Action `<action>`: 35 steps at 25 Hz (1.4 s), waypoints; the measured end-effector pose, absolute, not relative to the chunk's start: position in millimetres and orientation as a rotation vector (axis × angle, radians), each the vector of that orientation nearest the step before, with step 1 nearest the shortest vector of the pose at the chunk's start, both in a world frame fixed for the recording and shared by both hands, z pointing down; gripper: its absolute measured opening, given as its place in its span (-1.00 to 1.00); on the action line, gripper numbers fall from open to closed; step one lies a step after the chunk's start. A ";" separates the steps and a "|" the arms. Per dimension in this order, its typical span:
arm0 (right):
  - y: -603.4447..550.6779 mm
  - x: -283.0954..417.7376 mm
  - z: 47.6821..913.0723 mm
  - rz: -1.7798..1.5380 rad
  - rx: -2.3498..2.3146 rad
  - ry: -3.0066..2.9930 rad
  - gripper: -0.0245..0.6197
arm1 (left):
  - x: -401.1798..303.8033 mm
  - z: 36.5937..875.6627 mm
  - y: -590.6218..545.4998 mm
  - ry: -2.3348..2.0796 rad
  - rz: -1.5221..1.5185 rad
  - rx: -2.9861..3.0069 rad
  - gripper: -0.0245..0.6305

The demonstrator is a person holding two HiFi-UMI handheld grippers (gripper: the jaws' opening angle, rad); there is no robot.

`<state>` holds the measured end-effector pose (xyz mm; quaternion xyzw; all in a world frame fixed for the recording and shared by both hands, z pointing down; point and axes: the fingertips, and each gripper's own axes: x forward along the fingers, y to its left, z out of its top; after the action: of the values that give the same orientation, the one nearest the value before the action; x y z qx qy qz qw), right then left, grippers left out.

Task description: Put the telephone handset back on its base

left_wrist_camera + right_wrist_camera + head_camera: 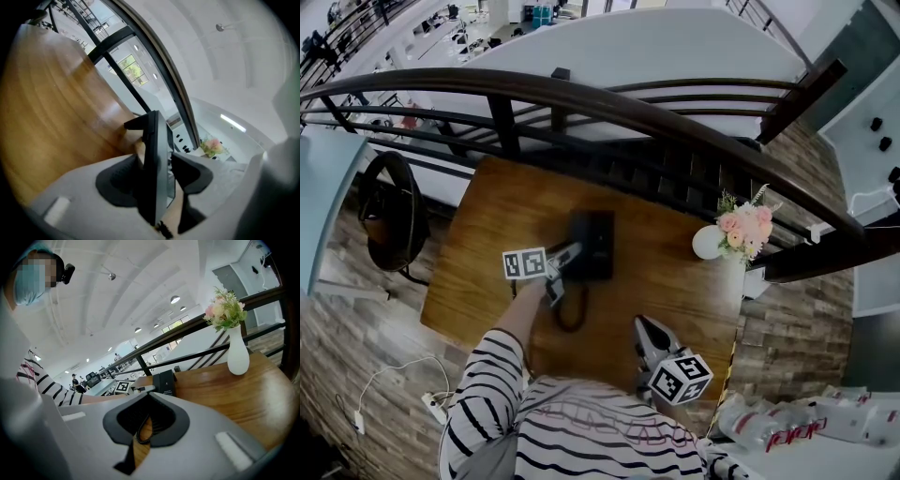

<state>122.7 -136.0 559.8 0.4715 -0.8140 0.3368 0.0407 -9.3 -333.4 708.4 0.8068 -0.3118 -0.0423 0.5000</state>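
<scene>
Setting: a brown wooden counter (478,253) set against a dark curved railing (581,103), seen steeply from above.

Task object: the black telephone handset (152,168) stands edge-on between the jaws of the left claw (565,256). It lies along the left side of the black telephone base (600,246). It appears to sit on the base, though the contact with the cradle cannot be made out.

Cord: a black coiled cord (572,317) runs from the handset's near end and loops on the counter toward the person.

Left claw: the jaws are wide. A sliver of gap shows between one pad and the handset. The other pad lies just beside it, and there is no sign of a squeeze.

Right claw (148,401): the jaws are drawn together at the tips and hold nothing. The claw is low over the near part of the counter, well apart from the telephone.

Bystander object: a white vase of pink flowers (710,242) at the counter's far right, well apart from both claws.

Step in hand: judged to be the release, with the handset set down and the grip let go.

Next move calls for: drawing the left claw straight back along its own axis with the jaws kept wide, so that neither pad drags the handset off the base.

Point of care: the cord lies near the withdrawal path, and a snag there could tug the handset loose.
</scene>
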 end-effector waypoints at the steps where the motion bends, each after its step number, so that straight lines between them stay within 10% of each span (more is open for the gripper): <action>1: -135.8 121.9 559.4 1.030 1.442 -2.495 -0.92 | -10.8 708.7 -331.5 -0.763 -0.084 1.958 -0.23; 19: -114.9 90.8 549.3 0.986 1.420 -2.546 -0.92 | -39.5 638.7 -277.1 -0.807 -0.070 2.228 -0.18; 35: -68.7 45.8 536.5 0.959 1.615 -2.541 -0.92 | -63.6 565.7 -163.9 -0.693 0.005 2.524 -0.69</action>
<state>45.8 -68.7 536.5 0.5112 -0.8041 0.3034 -0.0094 -63.6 -163.9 565.7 0.9314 -0.2559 0.0017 0.2589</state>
